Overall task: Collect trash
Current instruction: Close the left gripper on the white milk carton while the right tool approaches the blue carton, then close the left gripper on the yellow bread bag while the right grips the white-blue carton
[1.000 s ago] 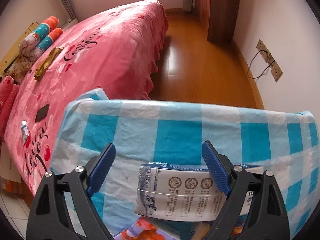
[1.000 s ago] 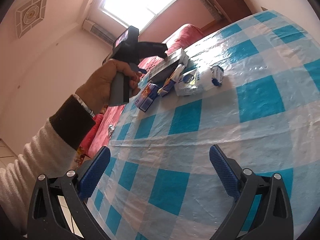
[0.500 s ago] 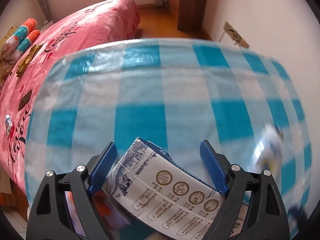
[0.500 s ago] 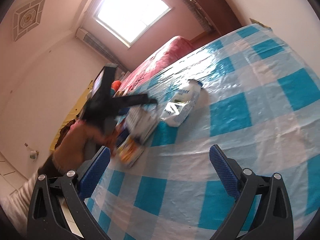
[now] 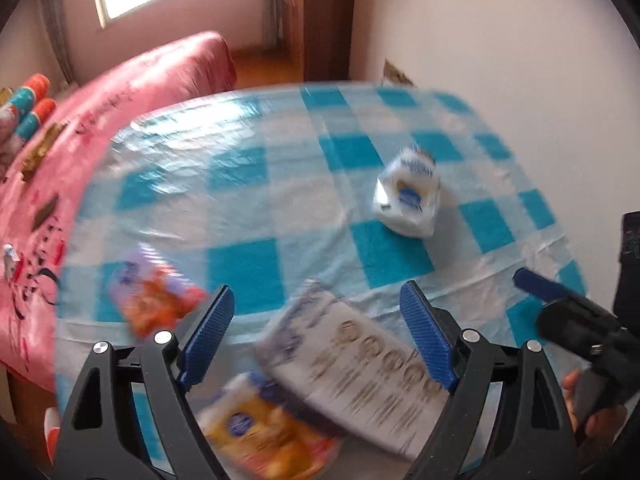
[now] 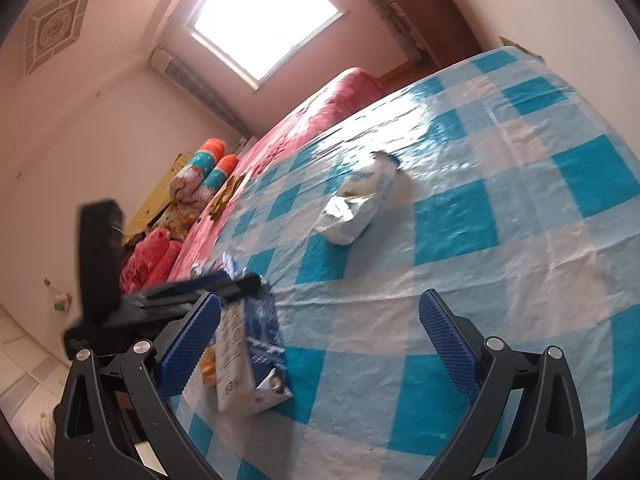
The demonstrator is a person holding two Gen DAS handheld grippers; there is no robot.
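Observation:
A blue and white carton (image 5: 356, 364) lies flat on the checked tablecloth (image 5: 248, 208), between the open fingers of my left gripper (image 5: 320, 336). It also shows in the right wrist view (image 6: 248, 356). An orange snack packet (image 5: 156, 304) lies to its left and a yellow one (image 5: 264, 432) sits under the gripper. A crumpled white bag (image 5: 408, 196) lies farther out, seen too in the right wrist view (image 6: 356, 204). My right gripper (image 6: 320, 340) is open and empty above the cloth.
A pink bed (image 5: 64, 152) with bolster pillows (image 6: 204, 172) stands beyond the table's far edge. A white wall (image 5: 500, 40) runs along the table's right side. A wooden wardrobe (image 5: 320, 12) stands at the back.
My left gripper has pulled back and swung right, so the white bag and snack packets came into view. The carton now lies flat on the table. The right gripper moved slightly.

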